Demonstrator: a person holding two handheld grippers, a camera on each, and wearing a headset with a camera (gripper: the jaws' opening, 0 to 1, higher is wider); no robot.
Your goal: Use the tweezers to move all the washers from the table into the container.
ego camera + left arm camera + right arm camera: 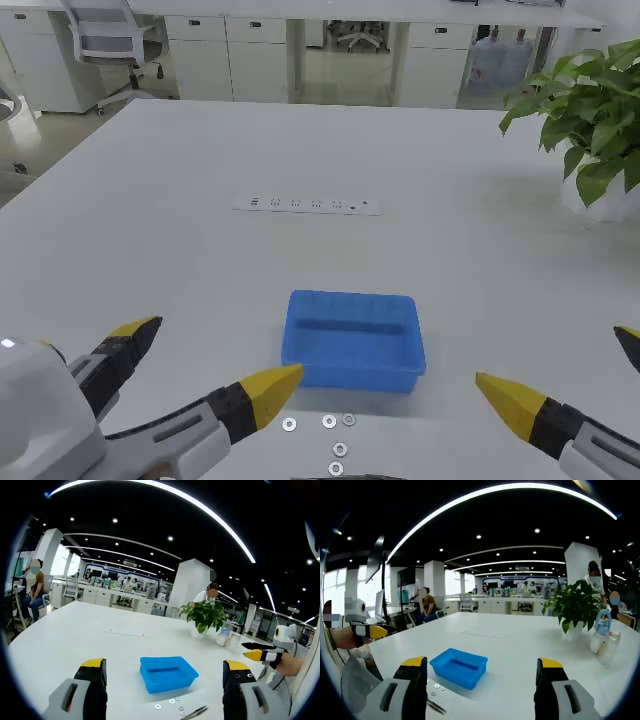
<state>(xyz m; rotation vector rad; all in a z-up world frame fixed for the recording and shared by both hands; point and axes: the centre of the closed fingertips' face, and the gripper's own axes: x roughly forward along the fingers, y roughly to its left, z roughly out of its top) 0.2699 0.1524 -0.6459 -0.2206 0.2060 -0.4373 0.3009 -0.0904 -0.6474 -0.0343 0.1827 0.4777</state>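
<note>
While the washers (329, 421) lie loose in a small scatter at the near edge of the table (180, 250), the work looks not yet begun. Five can be counted in the head view, flat on the surface and apart from one another. The tweezers (195, 712) lie on the table just near of them, at the very edge, with nothing gripping them. They have probably been left there so a gripper can lift them before going for any washer.

Just beyond the washers stands the blue container (350, 372), open at the top, and its floor looks bare. It is close to the washers, so each carry should be short.

Either side of this cluster, the left gripper (205, 360) and the right gripper (565, 370) are held low over the near table. Both have their yellow-tipped jaws spread wide and nothing between them. That fits an approach, with a wide gap ready to close on the thin tweezers.

Farther off, a white power strip (308, 205) lies across the middle of the table. A potted plant (590, 110) stands at the far right, well clear of the work.
</note>
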